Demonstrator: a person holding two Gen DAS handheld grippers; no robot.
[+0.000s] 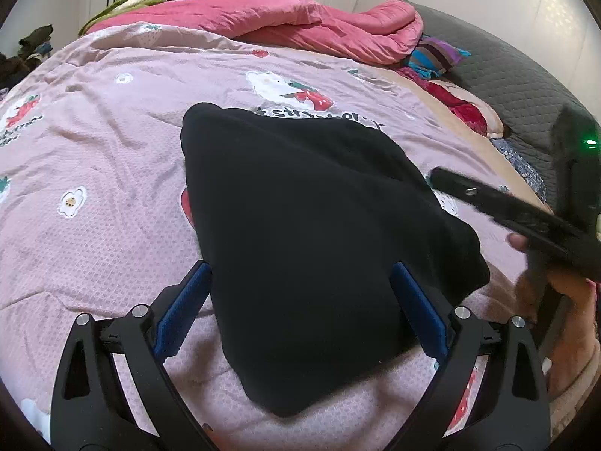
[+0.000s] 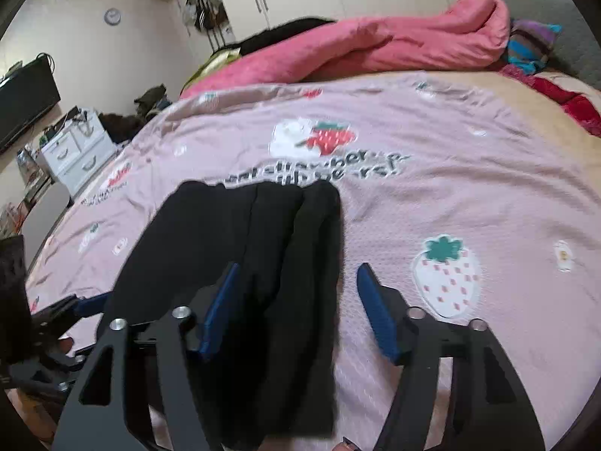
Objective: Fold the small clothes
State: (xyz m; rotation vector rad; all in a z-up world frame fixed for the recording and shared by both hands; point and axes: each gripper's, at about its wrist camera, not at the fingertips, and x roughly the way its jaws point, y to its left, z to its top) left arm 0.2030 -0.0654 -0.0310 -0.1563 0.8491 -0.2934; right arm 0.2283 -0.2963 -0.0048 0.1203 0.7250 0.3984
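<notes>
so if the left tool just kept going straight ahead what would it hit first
Probably the black garment: it already lies between the open left tool's fingers and stretches ahead over the pink strawberry bedspread. Its height above the cloth is unclear.

The left gripper (image 1: 300, 282) has two black arms of plastic, each with long cut-out windows, spreading toward 5 and 7 o'clock. Round silver screws sit in pairs on the joints. Each finger carries a flat pad of dark blue colour with a fine rough texture (image 1: 417, 300). The right gripper (image 2: 296, 293) is built in the same way: black linkage arms, silver screw heads, blue pads (image 2: 375, 312). In the left wrist view, at 3 o'clock, the body of the right gripper shows black, with a small green light above it and bare skin of a hand (image 1: 574, 319) under it.
</notes>
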